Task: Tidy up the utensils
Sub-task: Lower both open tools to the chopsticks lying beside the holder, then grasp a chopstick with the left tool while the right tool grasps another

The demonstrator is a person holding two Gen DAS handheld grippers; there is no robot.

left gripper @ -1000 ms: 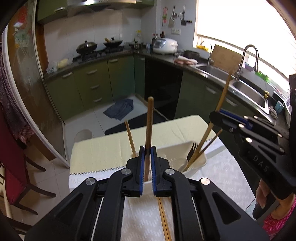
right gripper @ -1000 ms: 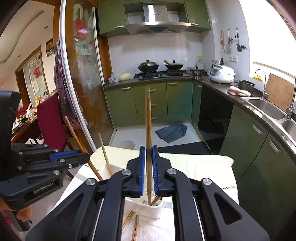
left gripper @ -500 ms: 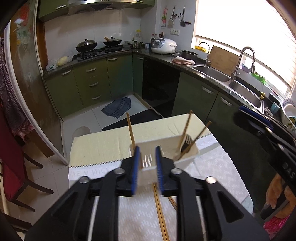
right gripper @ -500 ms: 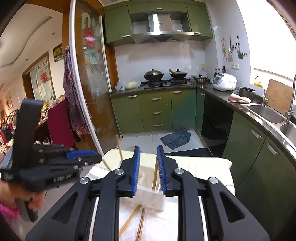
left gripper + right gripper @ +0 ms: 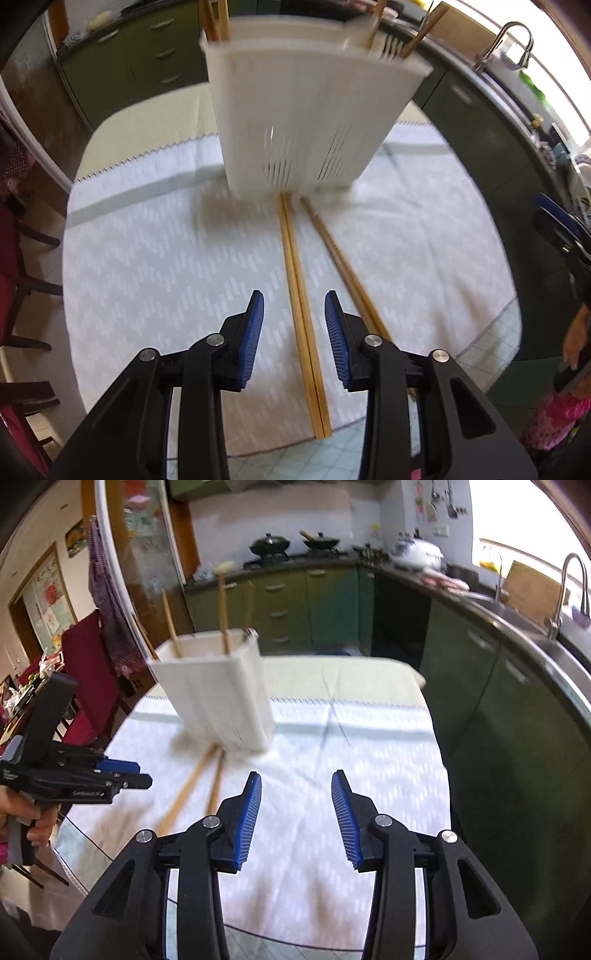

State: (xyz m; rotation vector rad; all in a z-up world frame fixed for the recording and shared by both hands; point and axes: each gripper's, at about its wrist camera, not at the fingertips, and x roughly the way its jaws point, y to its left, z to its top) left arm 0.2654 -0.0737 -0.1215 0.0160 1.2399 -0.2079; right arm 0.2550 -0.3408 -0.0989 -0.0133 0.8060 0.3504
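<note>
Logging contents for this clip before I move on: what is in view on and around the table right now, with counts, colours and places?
White slotted plastic utensil holder: one, white, far side of the table.
Wooden chopsticks standing in the holder: several, tan, exact count unclear from blur.
Metal fork: one, silvery, in the holder's right end.
Wooden chopsticks lying flat: a tan pair, plus a darker tan stick or pair beside it, all in front of the holder.
White patterned tablecloth: one, covering the table.
Red chair: one, left of the table.
Left gripper: black, blue pads, jaws just opening, empty, above the flat pair.
Right gripper: same, empty, over cloth.
</note>
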